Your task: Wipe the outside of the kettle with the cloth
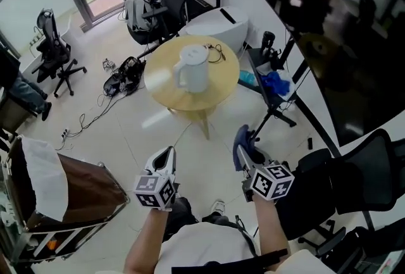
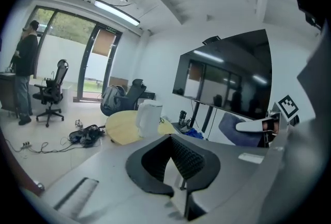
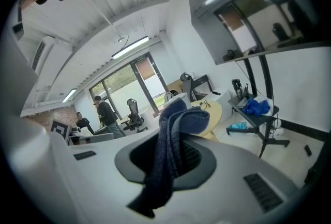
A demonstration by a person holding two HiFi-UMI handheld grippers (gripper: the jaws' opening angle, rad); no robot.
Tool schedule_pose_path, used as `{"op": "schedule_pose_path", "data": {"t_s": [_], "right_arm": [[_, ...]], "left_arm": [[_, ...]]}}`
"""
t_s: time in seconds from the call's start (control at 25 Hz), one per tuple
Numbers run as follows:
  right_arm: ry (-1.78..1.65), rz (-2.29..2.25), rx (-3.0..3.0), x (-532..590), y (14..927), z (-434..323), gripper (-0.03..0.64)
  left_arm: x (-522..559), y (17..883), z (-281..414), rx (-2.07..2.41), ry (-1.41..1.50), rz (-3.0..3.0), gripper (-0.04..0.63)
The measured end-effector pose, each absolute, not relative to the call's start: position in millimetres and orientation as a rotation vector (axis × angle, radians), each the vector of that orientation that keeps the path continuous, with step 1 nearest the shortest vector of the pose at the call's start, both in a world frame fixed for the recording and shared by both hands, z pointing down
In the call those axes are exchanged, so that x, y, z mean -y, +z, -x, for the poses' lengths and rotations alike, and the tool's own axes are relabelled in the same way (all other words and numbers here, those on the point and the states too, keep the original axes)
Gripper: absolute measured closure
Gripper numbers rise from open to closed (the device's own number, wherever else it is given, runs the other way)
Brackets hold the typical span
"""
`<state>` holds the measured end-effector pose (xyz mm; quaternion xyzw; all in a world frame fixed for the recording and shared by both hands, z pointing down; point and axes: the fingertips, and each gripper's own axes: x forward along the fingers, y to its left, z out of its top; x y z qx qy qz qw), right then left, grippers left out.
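Observation:
A white kettle (image 1: 193, 67) stands upright on a round wooden table (image 1: 161, 83), well ahead of both grippers. My left gripper (image 1: 167, 155) is held low on the near side, shut with nothing between its jaws; its own view shows the kettle (image 2: 149, 117) beyond the closed tips (image 2: 170, 139). My right gripper (image 1: 243, 143) is shut on a dark blue cloth (image 1: 240, 151). The cloth (image 3: 173, 148) drapes over the jaws in the right gripper view and hides most of the kettle (image 3: 175, 97) behind it. Neither gripper is near the kettle.
A black stand (image 1: 272, 86) with blue items sits right of the table, and cables and gear (image 1: 123, 73) lie on the floor to its left. Office chairs (image 1: 54, 54) and a backpack (image 1: 140, 13) stand beyond. A cart (image 1: 69, 197) is at my left, and a black chair (image 1: 354, 171) at my right.

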<state>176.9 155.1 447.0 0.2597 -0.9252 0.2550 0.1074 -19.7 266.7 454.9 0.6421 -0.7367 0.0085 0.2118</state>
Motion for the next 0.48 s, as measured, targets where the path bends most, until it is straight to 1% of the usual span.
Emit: {"op": "schedule_pose_path", "data": {"t_s": [0.24, 0.48], "right_arm": [[0.732, -0.814, 2.766, -187, 435, -192, 0.549], [0.725, -0.791, 2.773, -248, 431, -153, 0.549]], "left_arm": [[-296, 450, -2, 2.034, 0.065, -1.830, 0.595], [-345, 439, 15, 2.027, 0.051, -1.866, 0.595]]}}
